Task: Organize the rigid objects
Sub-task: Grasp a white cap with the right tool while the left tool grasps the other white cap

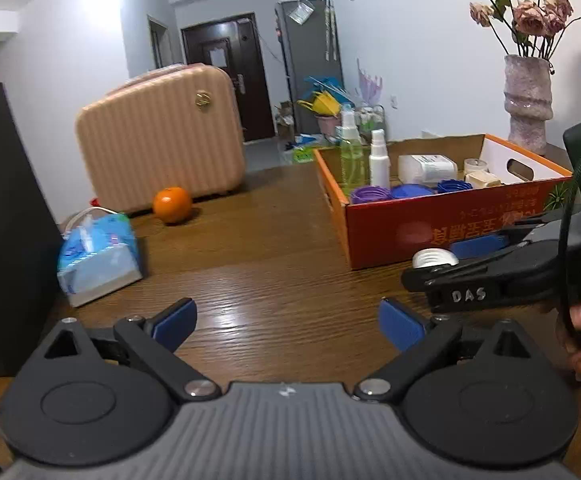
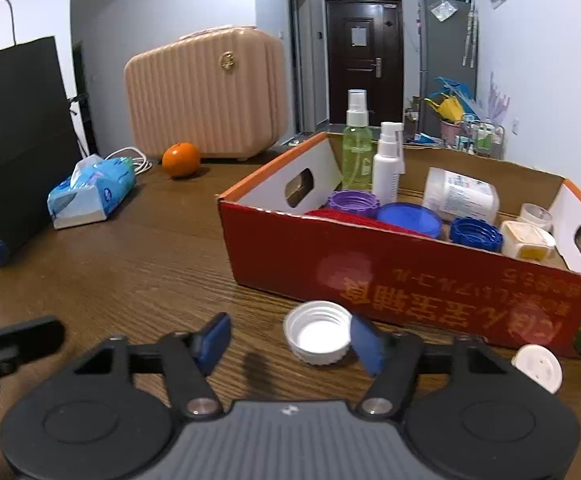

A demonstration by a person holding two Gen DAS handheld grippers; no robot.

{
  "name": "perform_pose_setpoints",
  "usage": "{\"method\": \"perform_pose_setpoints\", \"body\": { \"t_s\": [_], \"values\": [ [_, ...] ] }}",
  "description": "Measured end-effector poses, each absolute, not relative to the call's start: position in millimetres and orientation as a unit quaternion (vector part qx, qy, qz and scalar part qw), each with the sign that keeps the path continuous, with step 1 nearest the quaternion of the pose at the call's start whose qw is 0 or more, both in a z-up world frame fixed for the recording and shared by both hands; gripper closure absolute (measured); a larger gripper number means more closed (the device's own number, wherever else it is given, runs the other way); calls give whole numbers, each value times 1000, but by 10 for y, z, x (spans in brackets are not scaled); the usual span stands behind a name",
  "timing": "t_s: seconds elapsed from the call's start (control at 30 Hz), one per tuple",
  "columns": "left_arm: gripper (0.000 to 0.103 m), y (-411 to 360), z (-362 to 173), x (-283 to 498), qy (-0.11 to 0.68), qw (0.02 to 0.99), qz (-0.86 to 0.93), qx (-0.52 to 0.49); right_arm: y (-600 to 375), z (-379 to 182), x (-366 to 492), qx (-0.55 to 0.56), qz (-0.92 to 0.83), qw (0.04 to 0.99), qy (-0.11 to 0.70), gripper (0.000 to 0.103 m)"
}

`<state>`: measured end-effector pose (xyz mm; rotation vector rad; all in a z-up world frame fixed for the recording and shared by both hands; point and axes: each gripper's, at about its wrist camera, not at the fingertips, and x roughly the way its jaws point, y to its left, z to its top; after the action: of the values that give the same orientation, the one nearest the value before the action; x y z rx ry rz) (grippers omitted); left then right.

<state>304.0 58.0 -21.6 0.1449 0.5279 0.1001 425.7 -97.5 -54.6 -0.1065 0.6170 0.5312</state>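
A white ribbed cap (image 2: 317, 332) lies open side up on the wooden table in front of the red cardboard box (image 2: 410, 280). My right gripper (image 2: 290, 340) is open; its right pad (image 2: 364, 342) touches the cap's right rim. A second white lid (image 2: 537, 367) lies to the right. The box holds two spray bottles (image 2: 356, 140), purple and blue caps (image 2: 408, 218), a white jar and small tubs. In the left wrist view my left gripper (image 1: 286, 320) is open and empty over bare table, with the right gripper (image 1: 450, 272) and cap (image 1: 434, 258) to its right.
An orange (image 2: 181, 159), a blue tissue pack (image 2: 90, 192) and a pink suitcase (image 2: 206, 92) stand at the far left side. A black bag (image 2: 14, 140) stands at the left edge. A vase with dried flowers (image 1: 528, 96) stands behind the box.
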Motion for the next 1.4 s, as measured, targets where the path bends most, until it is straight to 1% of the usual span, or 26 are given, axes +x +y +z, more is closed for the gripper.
{"method": "perform_pose_setpoints", "body": {
  "t_s": [0.03,0.07,0.1,0.13,0.2,0.3,0.33,0.37,0.4,0.43,0.6,0.63,0.67,0.7,0.73,0.77,0.8,0.83,0.97,1.07,1.23,1.4],
  "values": [
    [4,564,-226,3093,264,961,46,71,-967,-547,4251,-64,261,916,297,67],
    [4,529,-231,3154,265,960,43,72,-985,-538,4250,-68,263,916,295,78],
    [4,491,-229,3203,264,961,39,74,-1052,-523,4255,-59,266,915,297,94],
    [4,443,-220,3257,262,962,31,73,-1152,-498,4260,-48,268,914,301,96],
    [4,348,-205,3348,259,963,19,70,-1367,-432,4238,-39,254,922,291,95],
    [5,209,-193,3469,252,965,8,68,-1701,-392,4218,-35,242,924,293,88],
    [7,161,-206,3525,259,964,-4,61,-1799,-390,4193,-39,235,928,287,75],
    [10,112,-226,3572,266,962,-19,56,-1902,-397,4177,-43,222,933,281,65],
    [16,54,-269,3637,278,959,-31,51,-1992,-407,4169,-46,207,938,276,50],
    [22,-1,-313,3700,290,955,-39,50,-2087,-417,4169,-45,189,943,272,47],
    [36,-204,-557,4086,342,938,-46,43,-2322,-492,4345,-51,160,943,287,47],
    [37,-225,-598,4149,347,936,-45,42,-2330,-513,4389,-55,158,942,291,47],
    [40,-234,-635,4197,351,935,-43,42,-2335,-530,4430,-54,158,941,294,47],
    [49,-235,-654,4230,348,936,-39,36,-2349,-551,4468,-53,160,940,296,48],
    [62,-237,-661,4247,348,936,-38,34,-2374,-573,4494,-51,163,939,299,50],
    [62,-243,-659,4256,346,937,-42,34,-2379,-604,4516,-49,165,937,303,50],
    [62,-249,-654,4259,345,937,-43,33,-2379,-627,4536,-47,169,935,307,60],
    [62,-252,-644,4253,344,938,-40,33,-2373,-650,4546,-48,174,932,313,65],
    [62,-279,-612,4205,346,937,-32,34,-2306,-671,4460,-62,180,933,305,65],
    [62,-290,-505,3998,335,941,-35,20,-2279,-612,4333,-66,180,937,294,65],
    [62,-335,-302,3441,317,947,-45,0,-2314,-435,3815,-46,197,944,260,65],
    [62,-437,-169,2941,307,950,-60,-2,-2390,-392,3203,-53,192,947,252,65]
  ]
}}
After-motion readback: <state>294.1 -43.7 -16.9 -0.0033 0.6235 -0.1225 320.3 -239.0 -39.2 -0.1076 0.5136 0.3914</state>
